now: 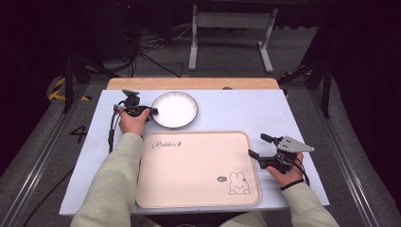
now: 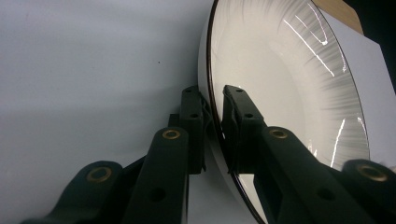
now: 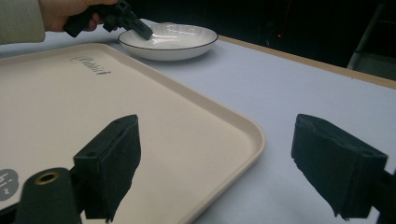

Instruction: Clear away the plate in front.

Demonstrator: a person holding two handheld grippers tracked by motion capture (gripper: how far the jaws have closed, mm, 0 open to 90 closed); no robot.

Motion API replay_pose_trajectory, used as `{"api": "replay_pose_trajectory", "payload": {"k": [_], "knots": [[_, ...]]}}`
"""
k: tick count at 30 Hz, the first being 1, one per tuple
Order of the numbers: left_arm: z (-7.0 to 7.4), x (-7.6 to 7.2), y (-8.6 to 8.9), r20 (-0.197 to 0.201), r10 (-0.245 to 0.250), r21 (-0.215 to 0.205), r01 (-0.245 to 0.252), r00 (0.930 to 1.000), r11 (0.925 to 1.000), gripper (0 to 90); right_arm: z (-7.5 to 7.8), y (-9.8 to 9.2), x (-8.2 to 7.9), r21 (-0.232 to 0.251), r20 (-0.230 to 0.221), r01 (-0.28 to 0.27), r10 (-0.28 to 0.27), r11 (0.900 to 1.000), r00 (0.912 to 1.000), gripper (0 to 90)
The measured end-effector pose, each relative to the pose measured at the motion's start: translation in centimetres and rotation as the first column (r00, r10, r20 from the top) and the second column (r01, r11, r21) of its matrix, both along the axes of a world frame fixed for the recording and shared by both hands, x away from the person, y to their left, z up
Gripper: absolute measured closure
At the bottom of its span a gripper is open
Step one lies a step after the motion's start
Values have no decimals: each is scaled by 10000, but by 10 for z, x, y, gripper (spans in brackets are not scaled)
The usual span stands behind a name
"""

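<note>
The white plate point(image 1: 175, 109) sits on the pale worktop point(image 1: 236, 111) toward its far left, just beyond the far edge of the beige tray point(image 1: 198, 170) and apart from it. It looks like glazed ceramic: stiff, fairly heavy for its size, smooth and likely slippery at the glaze, and breakable if dropped or knocked against the tray. It is a shallow dish with a thin dark line around a raised rim, so the rim is the only sensible place to take hold; a pinch there leaves the weight hanging off one side, and the plate will probably tip unless it is carried low and slowly.

The left gripper point(image 2: 212, 114) is at the plate's near-left rim. In the left gripper view its jaws stand narrow, one outside the rim and one over the inner face, with the rim between them. The pads seem to be pressing on the ceramic, though the dark shadow at the contact makes it hard to be sure the pinch is fully tight, and the plate appears to rest on the worktop.

The right gripper point(image 1: 259, 147) hovers at the tray's right edge, jaws wide apart and holding nothing; in its own view one jaw lies over the tray and the other over bare worktop.
</note>
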State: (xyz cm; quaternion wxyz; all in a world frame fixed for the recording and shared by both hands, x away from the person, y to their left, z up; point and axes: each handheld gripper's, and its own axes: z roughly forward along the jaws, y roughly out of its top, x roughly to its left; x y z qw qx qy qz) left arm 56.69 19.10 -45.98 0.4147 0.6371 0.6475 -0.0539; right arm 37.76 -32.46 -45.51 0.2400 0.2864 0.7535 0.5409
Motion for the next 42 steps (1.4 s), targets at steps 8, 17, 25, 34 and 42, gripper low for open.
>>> {"api": "replay_pose_trajectory", "payload": {"k": [8,17,25,34,42], "knots": [[6,-1,-4,254,485,-605,-469,9985,9971,838,0,0,0,-20,18,-42,42,10000,10000,165],[15,-4,-5,765,460,-663,-409,9960,9970,833,0,0,0,-28,4,-72,72,10000,10000,168],[31,-9,-2,1254,486,-733,-396,9909,9965,830,0,0,0,-9,2,-40,40,10000,10000,172],[50,-17,-1,1636,312,-647,-208,9860,9977,825,0,0,0,-12,1,-27,27,10000,10000,172],[66,-24,2,1965,134,-820,28,9804,9966,826,0,0,0,-27,0,-34,34,10000,10000,172]]}}
